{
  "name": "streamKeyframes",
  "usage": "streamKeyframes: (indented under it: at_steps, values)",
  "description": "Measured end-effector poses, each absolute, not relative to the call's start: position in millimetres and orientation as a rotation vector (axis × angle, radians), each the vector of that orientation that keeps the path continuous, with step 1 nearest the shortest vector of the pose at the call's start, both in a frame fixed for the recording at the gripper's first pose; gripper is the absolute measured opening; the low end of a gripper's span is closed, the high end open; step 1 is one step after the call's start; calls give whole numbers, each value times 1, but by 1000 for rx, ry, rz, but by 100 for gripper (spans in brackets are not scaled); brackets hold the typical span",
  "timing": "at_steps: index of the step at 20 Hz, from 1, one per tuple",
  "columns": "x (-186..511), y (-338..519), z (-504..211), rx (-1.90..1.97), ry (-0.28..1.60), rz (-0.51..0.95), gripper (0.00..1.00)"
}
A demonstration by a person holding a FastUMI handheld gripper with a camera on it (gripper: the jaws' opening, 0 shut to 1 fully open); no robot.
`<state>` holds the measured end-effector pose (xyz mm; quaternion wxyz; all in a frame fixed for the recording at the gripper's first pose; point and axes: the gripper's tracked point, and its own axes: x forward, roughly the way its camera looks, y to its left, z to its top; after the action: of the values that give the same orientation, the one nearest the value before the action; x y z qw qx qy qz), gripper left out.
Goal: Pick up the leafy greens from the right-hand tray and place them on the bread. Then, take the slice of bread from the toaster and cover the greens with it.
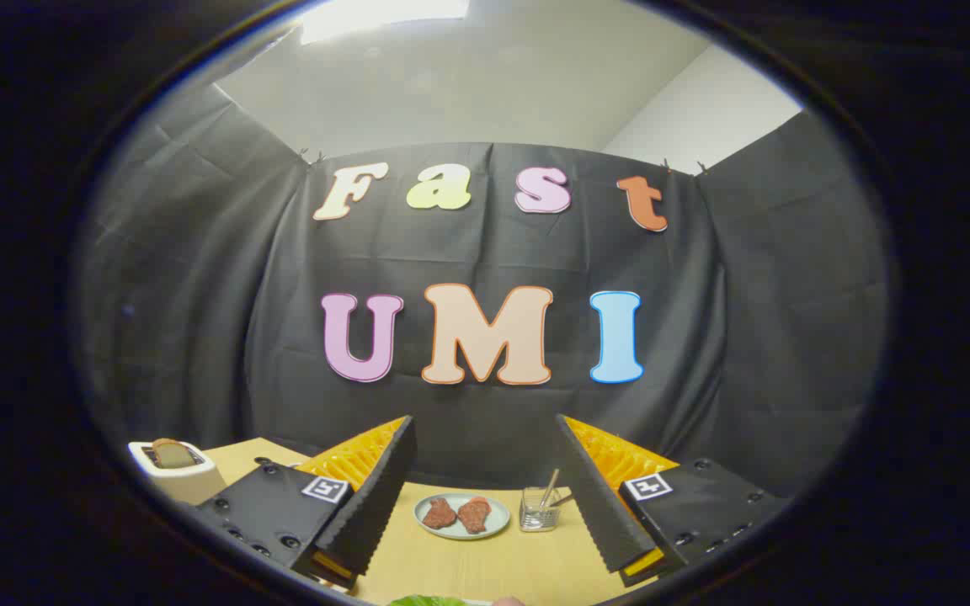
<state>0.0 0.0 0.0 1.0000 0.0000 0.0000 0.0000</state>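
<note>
Well, the gripper (pixel 485 497) hangs above the table (pixel 485 564) with its two fingers (pixel 375 497) spread wide and nothing between them. The greens (pixel 430 601) are barely a green sliver at 6 o'clock, nearer than the fingertips; their tray and the bread they belong on I can't make out. Right beside the sliver at about 5 o'clock is a pinkish edge I can't identify.

The risk, I'd say, is that the greens sit almost under the camera, so a descent could land the fingers past them or catch just a leaf edge, and limp leaves tear or slip. Swinging later toward the toaster (pixel 172 473) at 9 o'clock, a wide-open finger could clip its side.

Counted: one toaster with one slice (pixel 168 453) standing in its slot; one plate (pixel 461 515) between the fingers at 12 o'clock, bearing two reddish-brown pieces (pixel 439 512); one small clear holder (pixel 539 510) with utensils, just right of the plate.
</note>
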Motion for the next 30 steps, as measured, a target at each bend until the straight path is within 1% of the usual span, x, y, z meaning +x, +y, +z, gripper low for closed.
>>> streamKeyframes:
  at_steps: [13,22,25,30]
  values:
    - [-4,-18,5,-2,-9,-15,98]
    - [-3,-12,8,1,-9,16,98]
    - [-4,-9,2,-8,6,44,98]
    - [1,-3,-18,-22,61,131,98]
